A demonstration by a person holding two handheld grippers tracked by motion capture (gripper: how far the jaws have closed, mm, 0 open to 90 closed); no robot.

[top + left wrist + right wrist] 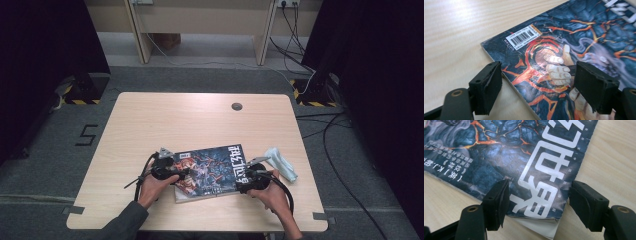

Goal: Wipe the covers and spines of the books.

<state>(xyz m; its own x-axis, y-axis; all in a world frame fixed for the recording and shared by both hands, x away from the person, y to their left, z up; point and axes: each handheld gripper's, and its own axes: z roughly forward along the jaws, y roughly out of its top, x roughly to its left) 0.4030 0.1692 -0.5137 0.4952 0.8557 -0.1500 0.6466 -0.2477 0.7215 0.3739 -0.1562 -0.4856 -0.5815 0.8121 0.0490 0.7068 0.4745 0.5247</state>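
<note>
A paperback book [212,171] with a dark blue and orange cover lies flat near the table's front edge. Its barcode corner [523,37] faces my left gripper [181,172], which is open with its jaws straddling the book's left edge [536,85]. My right gripper [245,176] is open too, over the book's right end, where large white characters [541,192] show between the jaws. Neither gripper holds anything. A hand grips each tool from the bottom of the high view.
A crumpled light blue cloth [281,162] lies just right of the book. A grey cable grommet [237,106] sits in the wooden table [165,120] near its far edge. Cables run across the floor to the right.
</note>
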